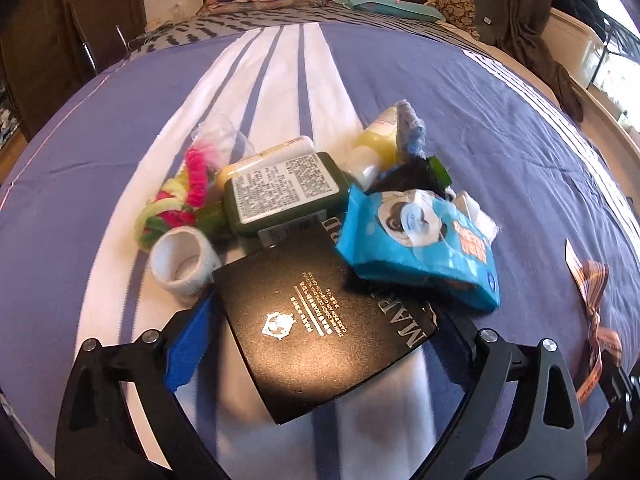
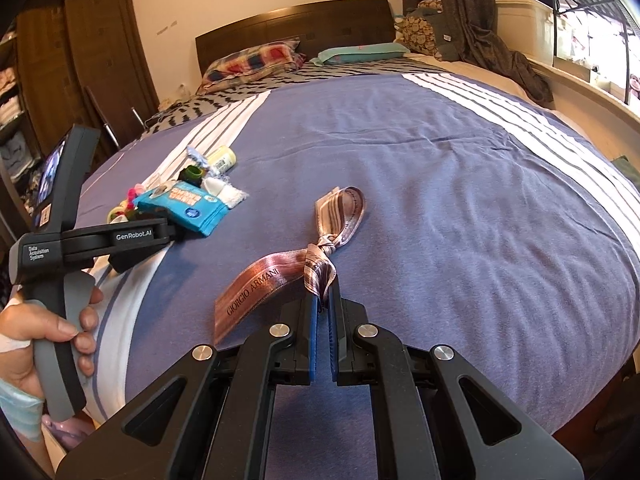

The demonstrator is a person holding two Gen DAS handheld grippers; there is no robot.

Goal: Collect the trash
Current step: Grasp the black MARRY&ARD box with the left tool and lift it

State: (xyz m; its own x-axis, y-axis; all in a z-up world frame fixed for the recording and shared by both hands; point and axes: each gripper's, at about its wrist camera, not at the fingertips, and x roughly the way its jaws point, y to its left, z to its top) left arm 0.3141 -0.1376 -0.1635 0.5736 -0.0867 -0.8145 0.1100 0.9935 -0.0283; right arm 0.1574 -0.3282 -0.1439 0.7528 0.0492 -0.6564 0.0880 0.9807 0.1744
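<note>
Right wrist view: right gripper (image 2: 323, 300) pinches ribbon (image 2: 256, 284) off bed (image 2: 440, 184); left gripper (image 1: 320, 320) wide, straddling black box (image 1: 320, 332) for pickup.

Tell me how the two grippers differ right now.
The left gripper stands wide open around a flat black box, while the right gripper is shut on the pink ribbon. The left works at the heap of clutter beside the blue wipes pack; the right is out on bare blue bedspread. Both have blue pads on black fingers.
</note>
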